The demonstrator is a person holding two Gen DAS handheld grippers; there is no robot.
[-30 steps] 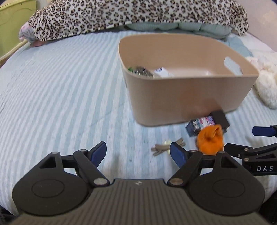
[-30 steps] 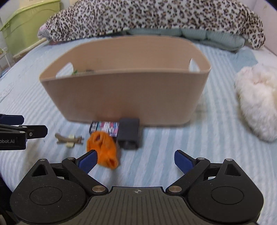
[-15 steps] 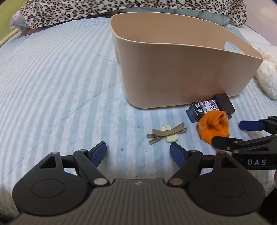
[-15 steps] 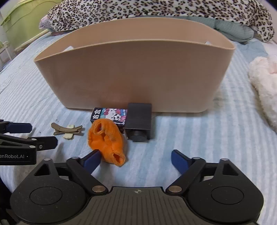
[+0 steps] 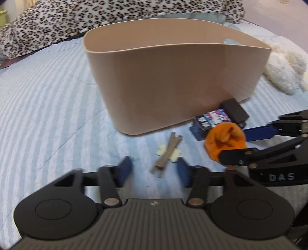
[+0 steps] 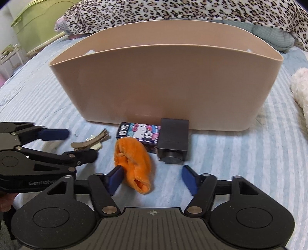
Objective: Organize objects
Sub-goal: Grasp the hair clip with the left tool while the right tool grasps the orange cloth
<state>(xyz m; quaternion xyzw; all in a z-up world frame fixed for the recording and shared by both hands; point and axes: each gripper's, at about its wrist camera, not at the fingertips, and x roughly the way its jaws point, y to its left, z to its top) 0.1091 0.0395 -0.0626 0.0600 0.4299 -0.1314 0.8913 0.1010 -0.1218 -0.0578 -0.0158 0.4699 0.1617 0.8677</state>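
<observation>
A beige bin (image 5: 173, 82) (image 6: 163, 86) stands on the striped bed. In front of it lie a brown hair clip (image 5: 167, 153) (image 6: 88, 142), an orange cloth (image 5: 223, 142) (image 6: 134, 163), a cartoon-printed box (image 5: 211, 119) (image 6: 138, 132) and a dark grey box (image 5: 234, 111) (image 6: 173, 142). My left gripper (image 5: 154, 171) is open, low over the bed, with the hair clip just ahead between its fingers. My right gripper (image 6: 152, 178) is open, its left finger touching the orange cloth.
A leopard-print blanket (image 5: 57, 25) (image 6: 173, 9) lies behind the bin. A white fluffy toy (image 5: 284, 71) (image 6: 300, 90) lies at the right. A green container (image 6: 38, 23) stands off the bed at the far left.
Both grippers moved forward and down. The left one closed in on the hair clip and narrowed its opening; the right one closed in on the orange cloth.
</observation>
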